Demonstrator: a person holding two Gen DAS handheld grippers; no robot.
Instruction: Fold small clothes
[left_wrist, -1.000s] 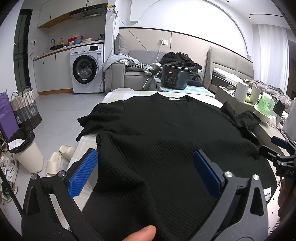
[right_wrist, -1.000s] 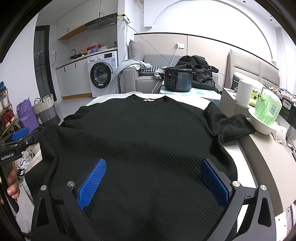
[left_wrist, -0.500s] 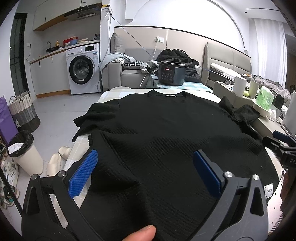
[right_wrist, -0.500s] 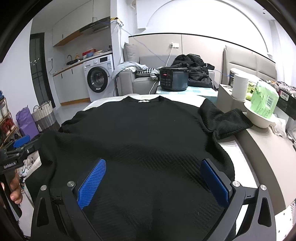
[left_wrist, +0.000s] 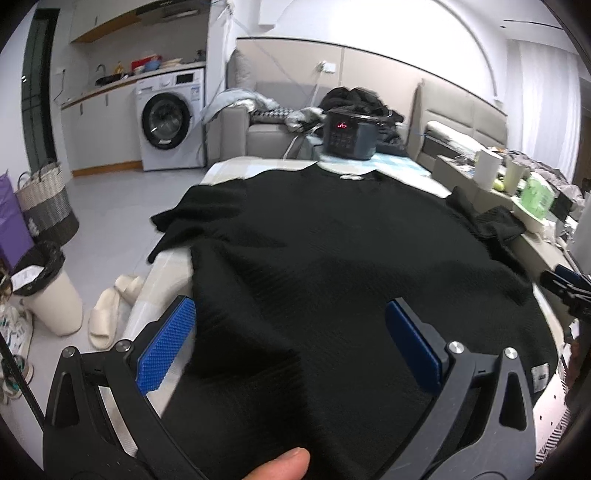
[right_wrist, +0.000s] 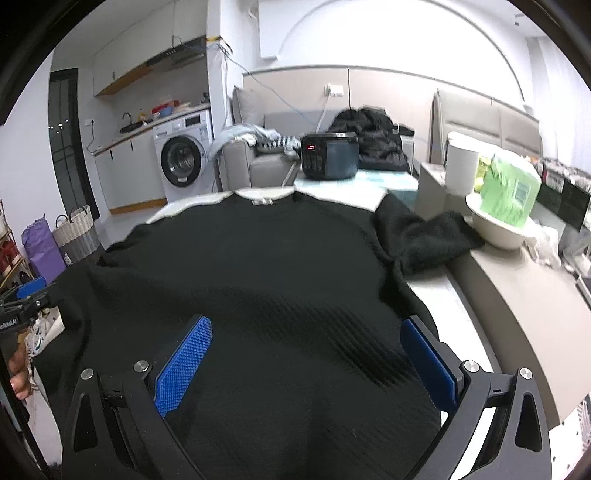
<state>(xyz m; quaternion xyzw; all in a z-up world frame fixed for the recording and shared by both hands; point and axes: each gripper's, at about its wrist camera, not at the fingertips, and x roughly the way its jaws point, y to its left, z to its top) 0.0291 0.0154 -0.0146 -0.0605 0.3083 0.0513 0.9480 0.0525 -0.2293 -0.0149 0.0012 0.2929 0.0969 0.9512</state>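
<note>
From the left wrist, the black ribbed sweater (left_wrist: 332, 258) lay spread across the table (left_wrist: 166, 269), collar far, one sleeve draped over the left edge. The left gripper (left_wrist: 295, 343) stood wide apart over the near hem, gripping nothing.

From the right wrist, the right gripper (right_wrist: 306, 365) likewise gaped above the hem, empty; the other sleeve lay bunched beside a white bowl (right_wrist: 498, 232). Judged: folding had not begun; next, each gripper must close on a hem corner or sleeve.

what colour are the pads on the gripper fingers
Blue, with a fine studded texture; the right wrist view shows the right gripper pads most sharply.
</note>
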